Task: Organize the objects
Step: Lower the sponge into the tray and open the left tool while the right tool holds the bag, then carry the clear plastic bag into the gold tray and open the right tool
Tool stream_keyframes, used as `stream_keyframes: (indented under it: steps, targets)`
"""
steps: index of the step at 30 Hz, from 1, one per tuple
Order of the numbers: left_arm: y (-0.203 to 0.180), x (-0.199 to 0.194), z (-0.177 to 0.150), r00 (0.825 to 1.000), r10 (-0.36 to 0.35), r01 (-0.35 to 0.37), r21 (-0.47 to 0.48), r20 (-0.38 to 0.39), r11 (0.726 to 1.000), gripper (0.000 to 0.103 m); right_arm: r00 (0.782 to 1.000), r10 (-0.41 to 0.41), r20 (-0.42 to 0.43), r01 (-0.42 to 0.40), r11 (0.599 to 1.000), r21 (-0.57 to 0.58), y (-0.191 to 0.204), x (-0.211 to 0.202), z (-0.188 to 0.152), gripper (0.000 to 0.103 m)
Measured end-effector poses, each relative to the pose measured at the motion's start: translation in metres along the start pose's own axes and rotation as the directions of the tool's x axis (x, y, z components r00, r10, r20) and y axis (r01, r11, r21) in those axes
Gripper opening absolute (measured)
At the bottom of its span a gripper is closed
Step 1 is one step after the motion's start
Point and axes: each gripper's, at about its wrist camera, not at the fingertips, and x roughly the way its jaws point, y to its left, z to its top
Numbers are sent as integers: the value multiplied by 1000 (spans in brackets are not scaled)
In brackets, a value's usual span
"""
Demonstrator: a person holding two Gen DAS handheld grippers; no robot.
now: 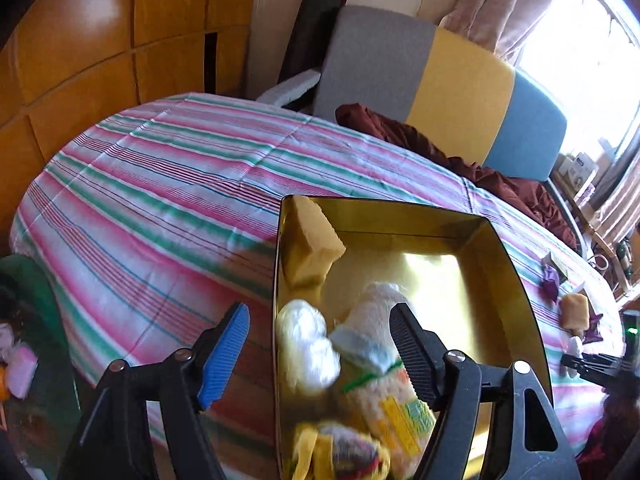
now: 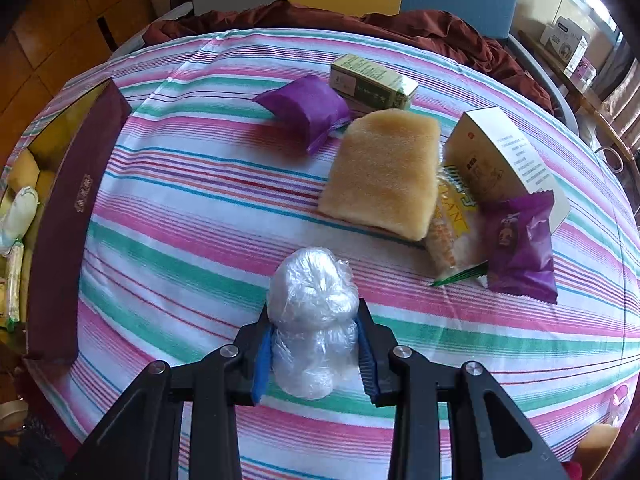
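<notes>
My left gripper [image 1: 318,354] stands open above the left wall of a gold-lined box [image 1: 516,280], with nothing gripped. Its blue pad hangs over the bedspread and its black pad over the box's inside. In the box lie a yellow sponge [image 1: 310,244], a white wrapped ball [image 1: 306,344], a pale soft item [image 1: 372,308] and snack packets [image 1: 396,408]. My right gripper [image 2: 314,360] is shut on a clear plastic-wrapped ball [image 2: 312,300] above the bed. Beyond it lie a yellow sponge [image 2: 384,176], two purple packets [image 2: 308,116] [image 2: 520,240], a green carton [image 2: 372,80], a white carton [image 2: 504,160] and a yellow snack packet [image 2: 448,224].
Everything rests on a striped bedspread [image 2: 192,216]. The box's maroon outer wall [image 2: 76,208] stands at the left in the right wrist view. A maroon cloth [image 1: 420,140] lies by the grey, yellow and blue headboard [image 1: 456,92]. Wooden cupboards [image 1: 100,48] line the left side.
</notes>
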Motion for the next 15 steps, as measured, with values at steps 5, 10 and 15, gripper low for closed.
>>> stream_keyframes:
  steps: [5, 10, 15]
  targets:
    - [10, -22, -16, 999, 0, 1, -16, 46, 1000, 76, 998, 45, 52, -42, 997, -63, 44, -26, -2, 35]
    - [19, -35, -31, 997, 11, -9, -29, 76, 1000, 77, 983, 126, 131, -110, 986, -125, 88, -57, 20, 35]
    - [21, -42, -41, 995, 25, -23, -19, 97, 1000, 78, 960, 221, 170, -183, 960, -212, 159, -72, 48, 35]
